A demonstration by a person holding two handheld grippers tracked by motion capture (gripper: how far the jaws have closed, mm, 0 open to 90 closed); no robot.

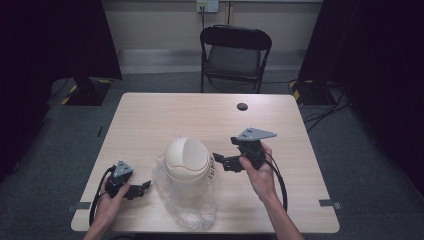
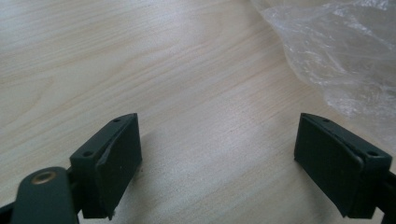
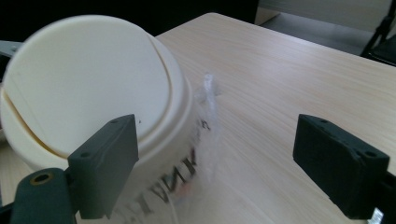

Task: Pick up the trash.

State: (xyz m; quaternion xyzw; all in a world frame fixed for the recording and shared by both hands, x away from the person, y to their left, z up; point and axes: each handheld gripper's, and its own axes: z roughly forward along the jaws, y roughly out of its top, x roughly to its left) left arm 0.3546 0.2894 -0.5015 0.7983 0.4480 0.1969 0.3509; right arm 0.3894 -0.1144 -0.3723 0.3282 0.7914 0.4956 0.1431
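My right gripper (image 1: pixel 218 161) hovers with jaws wide and empty beside the cream swing-lid bin (image 1: pixel 187 162), which sits mid-table inside its clear plastic bag (image 1: pixel 187 210). My left gripper (image 1: pixel 143 187) rests open too, near the bag's edge. Best to pinch film only, clear of the lid.

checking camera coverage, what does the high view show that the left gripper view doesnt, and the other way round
High view alone: the cream bin with its domed lid, the folding chair, both hands, and the right gripper raised beside the bin. Left gripper view alone: a close look between the left gripper's open jaws, nothing between them. Both: the wooden table and the clear plastic bag.
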